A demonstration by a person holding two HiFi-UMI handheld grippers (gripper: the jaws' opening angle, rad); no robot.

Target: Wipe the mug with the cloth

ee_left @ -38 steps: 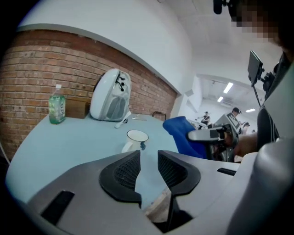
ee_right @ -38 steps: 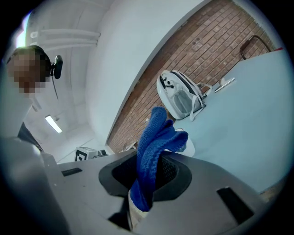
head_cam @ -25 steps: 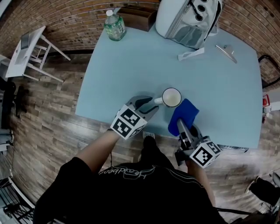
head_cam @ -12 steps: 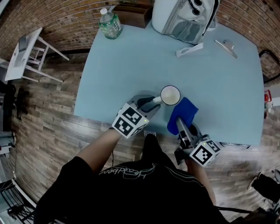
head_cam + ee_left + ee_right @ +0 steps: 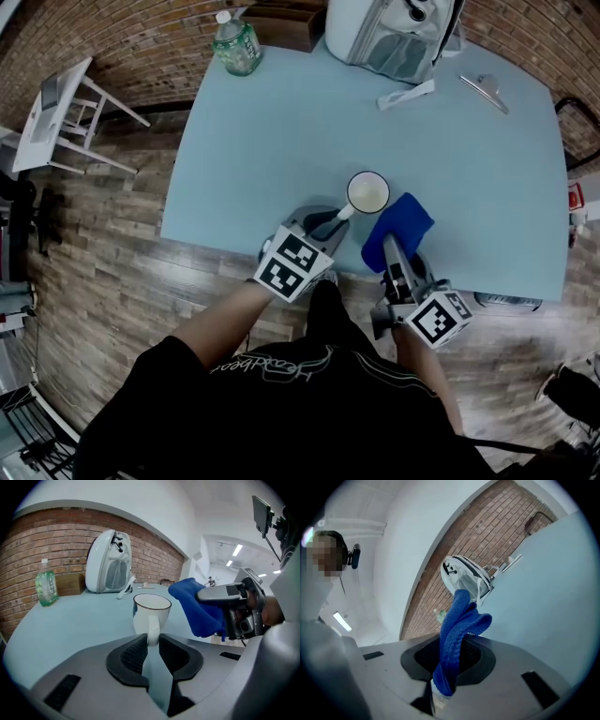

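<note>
An indoor workroom, perhaps an office or studio: brick wall (image 5: 131,42), wood-plank floor (image 5: 103,253), pale blue table (image 5: 281,122).

Pale blue table (image 5: 262,141) | green plastic water bottle (image 5: 235,42) upright, far-left corner | brown wooden box (image 5: 281,23) just beside | white rounded backpack (image 5: 389,33) far edge | white stool (image 5: 54,98) on wood floor (image 5: 112,262)

Left gripper (image 5: 334,220), lower centre, jaws just closing onto mug (image 5: 367,192) handle, right gripper (image 5: 394,251) beside it, clamping cloth (image 5: 405,223).
</note>
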